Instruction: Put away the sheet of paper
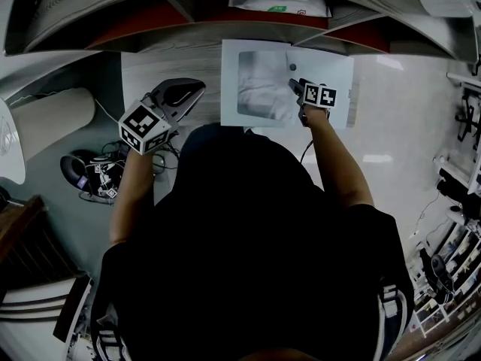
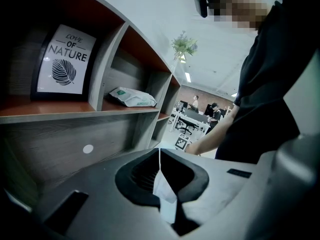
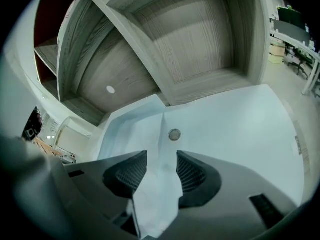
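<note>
Right gripper (image 3: 159, 176): jaws pinched on the white sheet of paper (image 1: 255, 89).
Paper: lying on white tabletop (image 3: 240, 129), twelve o'clock, below grey wooden shelf (image 3: 190, 39).
Left gripper (image 2: 161, 184): jaws closed together, ten o'clock, clear of paper.

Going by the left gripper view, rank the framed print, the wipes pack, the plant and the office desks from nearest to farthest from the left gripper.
1. Framed "Love of Nature" print, in the left compartment of the shelf.
2. Wipes pack, in the next compartment to the right.
3. Plant, up at the shelf's far end.
4. Office desks, in the far background beyond the shelf.
</note>
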Demonstrator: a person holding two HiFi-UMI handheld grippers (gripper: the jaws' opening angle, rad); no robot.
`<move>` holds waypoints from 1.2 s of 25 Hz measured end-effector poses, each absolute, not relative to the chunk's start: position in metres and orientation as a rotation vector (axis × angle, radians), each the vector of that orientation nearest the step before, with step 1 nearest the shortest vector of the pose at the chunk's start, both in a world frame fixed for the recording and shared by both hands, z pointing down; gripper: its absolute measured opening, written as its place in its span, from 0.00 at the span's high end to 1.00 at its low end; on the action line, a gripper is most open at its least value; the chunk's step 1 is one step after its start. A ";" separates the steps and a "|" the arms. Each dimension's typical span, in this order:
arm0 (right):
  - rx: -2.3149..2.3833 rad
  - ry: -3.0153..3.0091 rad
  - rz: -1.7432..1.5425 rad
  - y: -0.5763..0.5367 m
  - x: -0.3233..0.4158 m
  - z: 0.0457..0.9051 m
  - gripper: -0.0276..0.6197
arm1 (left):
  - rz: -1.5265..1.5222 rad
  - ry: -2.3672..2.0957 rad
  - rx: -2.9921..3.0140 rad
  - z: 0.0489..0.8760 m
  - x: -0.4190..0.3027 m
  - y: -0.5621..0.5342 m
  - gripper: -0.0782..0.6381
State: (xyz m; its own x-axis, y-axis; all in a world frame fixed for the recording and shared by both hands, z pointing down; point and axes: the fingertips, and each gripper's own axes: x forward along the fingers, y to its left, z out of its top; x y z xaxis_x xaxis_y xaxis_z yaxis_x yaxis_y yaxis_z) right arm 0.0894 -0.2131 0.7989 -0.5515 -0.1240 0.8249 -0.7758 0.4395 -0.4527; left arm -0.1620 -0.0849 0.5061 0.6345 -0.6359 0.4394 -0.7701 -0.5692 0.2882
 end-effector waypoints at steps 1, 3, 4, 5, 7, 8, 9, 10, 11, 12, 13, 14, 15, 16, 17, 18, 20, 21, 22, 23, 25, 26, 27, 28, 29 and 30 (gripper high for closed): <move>0.761 -1.958 1.130 -0.213 0.091 0.798 0.66 | 0.399 -1.104 2.405 0.506 -0.161 -0.084 0.86; 0.769 -1.960 1.136 -0.212 0.094 0.795 0.66 | 0.401 -1.102 2.410 0.505 -0.158 -0.082 0.86; 0.771 -1.962 1.136 -0.211 0.095 0.793 0.66 | 0.400 -1.101 2.413 0.504 -0.157 -0.081 0.86; 0.771 -1.964 1.134 -0.209 0.097 0.792 0.66 | 0.400 -1.100 2.416 0.503 -0.156 -0.080 0.86; 0.772 -1.968 1.129 -0.206 0.100 0.789 0.66 | 0.399 -1.098 2.423 0.501 -0.153 -0.078 0.86; 0.773 -1.970 1.126 -0.205 0.101 0.787 0.66 | 0.399 -1.097 2.427 0.500 -0.152 -0.076 0.86; 0.775 -1.973 1.124 -0.204 0.102 0.786 0.66 | 0.399 -1.097 2.431 0.499 -0.151 -0.075 0.86; 0.777 -1.977 1.122 -0.203 0.104 0.784 0.66 | 0.400 -1.097 2.436 0.497 -0.150 -0.074 0.86; 0.779 -1.980 1.121 -0.202 0.105 0.782 0.66 | 0.401 -1.097 2.441 0.496 -0.149 -0.073 0.86; 0.781 -1.983 1.121 -0.200 0.106 0.780 0.66 | 0.403 -1.097 2.446 0.495 -0.147 -0.071 0.86; 0.783 -1.986 1.120 -0.199 0.108 0.778 0.67 | 0.404 -1.096 2.450 0.494 -0.146 -0.069 0.86; 0.785 -1.989 1.119 -0.197 0.110 0.776 0.67 | 0.404 -1.095 2.451 0.493 -0.145 -0.067 0.86; 0.786 -1.992 1.119 -0.195 0.112 0.774 0.68 | 0.403 -1.096 2.451 0.492 -0.144 -0.066 0.86; 0.789 -1.997 1.119 -0.194 0.113 0.771 0.69 | 0.403 -1.098 2.452 0.491 -0.143 -0.065 0.86; 0.792 -2.003 1.120 -0.193 0.114 0.769 0.69 | 0.402 -1.100 2.455 0.490 -0.143 -0.063 0.86; 0.795 -2.008 1.122 -0.193 0.115 0.767 0.70 | 0.403 -1.103 2.458 0.489 -0.142 -0.062 0.86; 0.796 -2.021 1.119 -0.190 0.117 0.763 0.72 | 0.403 -1.103 2.462 0.488 -0.139 -0.059 0.86; 0.794 -2.028 1.113 -0.189 0.118 0.761 0.73 | 0.404 -1.100 2.462 0.488 -0.137 -0.058 0.86; 0.790 -2.034 1.106 -0.188 0.119 0.759 0.74 | 0.406 -1.098 2.464 0.487 -0.135 -0.056 0.86; 0.787 -2.040 1.099 -0.187 0.119 0.757 0.74 | 0.409 -1.095 2.466 0.487 -0.133 -0.055 0.86; 0.783 -2.052 1.089 -0.185 0.119 0.753 0.76 | 0.414 -1.093 2.471 0.486 -0.131 -0.053 0.86; 0.783 -2.058 1.085 -0.184 0.120 0.750 0.76 | 0.416 -1.094 2.474 0.485 -0.130 -0.051 0.86; 0.784 -2.063 1.080 -0.184 0.121 0.748 0.77 | 0.416 -1.096 2.478 0.484 -0.129 -0.050 0.86; 0.783 -2.068 1.074 -0.183 0.122 0.745 0.78 | 0.416 -1.097 2.481 0.483 -0.127 -0.049 0.86; 0.781 -2.075 1.065 -0.182 0.123 0.742 0.79 | 0.415 -1.099 2.481 0.482 -0.126 -0.048 0.86; 0.777 -2.084 1.055 -0.181 0.123 0.740 0.80 | 0.414 -1.099 2.481 0.481 -0.124 -0.047 0.86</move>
State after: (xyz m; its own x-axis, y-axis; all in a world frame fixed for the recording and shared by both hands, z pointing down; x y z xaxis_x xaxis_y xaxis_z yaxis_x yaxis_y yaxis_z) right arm 0.1233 -0.1809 0.7396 -0.6008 -0.2056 0.7725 -0.7444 0.4962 -0.4469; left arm -0.1241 -0.0466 0.4815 0.6482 -0.6372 0.4169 -0.7539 -0.6142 0.2333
